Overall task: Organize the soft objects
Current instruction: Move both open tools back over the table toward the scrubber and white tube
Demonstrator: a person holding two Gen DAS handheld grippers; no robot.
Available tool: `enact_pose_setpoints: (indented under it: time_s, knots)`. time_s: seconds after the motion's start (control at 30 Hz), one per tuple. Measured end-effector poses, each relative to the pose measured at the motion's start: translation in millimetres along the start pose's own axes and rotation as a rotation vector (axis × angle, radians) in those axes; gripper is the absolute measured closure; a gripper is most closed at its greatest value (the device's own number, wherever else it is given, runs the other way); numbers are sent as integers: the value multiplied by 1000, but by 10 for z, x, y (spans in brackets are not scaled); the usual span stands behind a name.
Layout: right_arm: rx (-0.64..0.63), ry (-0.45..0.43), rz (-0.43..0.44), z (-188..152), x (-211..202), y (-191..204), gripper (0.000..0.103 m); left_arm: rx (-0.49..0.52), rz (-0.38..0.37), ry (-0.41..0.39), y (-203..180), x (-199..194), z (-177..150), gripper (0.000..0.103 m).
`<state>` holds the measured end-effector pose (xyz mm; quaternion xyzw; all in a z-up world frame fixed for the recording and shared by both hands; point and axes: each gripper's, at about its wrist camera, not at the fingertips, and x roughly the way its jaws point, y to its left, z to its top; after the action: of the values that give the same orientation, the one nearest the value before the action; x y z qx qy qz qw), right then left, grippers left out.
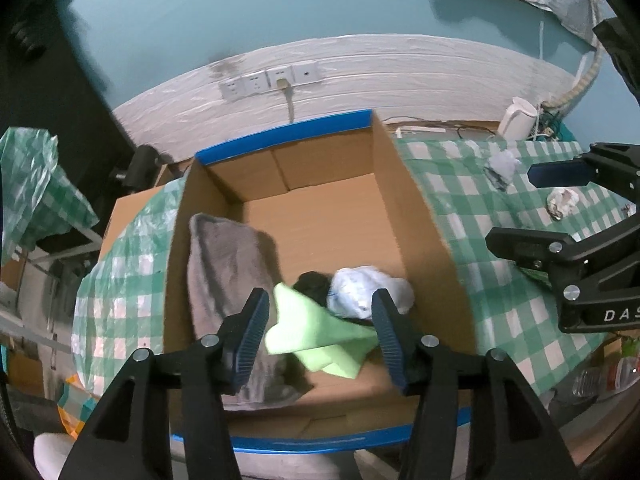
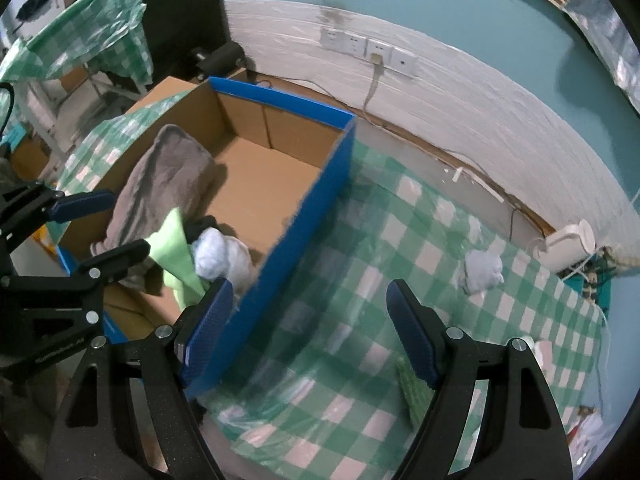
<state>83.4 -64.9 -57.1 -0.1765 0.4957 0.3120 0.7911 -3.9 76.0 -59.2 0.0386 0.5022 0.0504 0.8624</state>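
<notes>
An open cardboard box [image 1: 320, 216] with blue edges stands on the green checked table; it also shows in the right wrist view [image 2: 256, 184]. Inside lie a grey towel [image 1: 224, 264], a light green cloth [image 1: 312, 332], a black item [image 1: 314, 282] and a white crumpled cloth [image 1: 360, 288]. My left gripper [image 1: 320, 336] is open and empty, just above the green cloth at the box's near side. My right gripper [image 2: 308, 328] is open and empty over the tablecloth, beside the box's blue right wall. A pale soft item [image 2: 482, 270] lies on the table farther right.
A white kettle [image 2: 568, 246] and cables stand at the table's back right by the white wall. Another crumpled white item [image 1: 562, 202] lies on the cloth near the right gripper [image 1: 536, 208]. A second covered table [image 2: 84, 32] stands at the left.
</notes>
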Motion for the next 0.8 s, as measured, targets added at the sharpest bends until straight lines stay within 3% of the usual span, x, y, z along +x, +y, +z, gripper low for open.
enact_pose_setpoints:
  time_s: [0.8]
  knots:
    - [225, -21, -56, -684, -302, -1138, 24, 135, -50, 6, -924, -5, 153, 48]
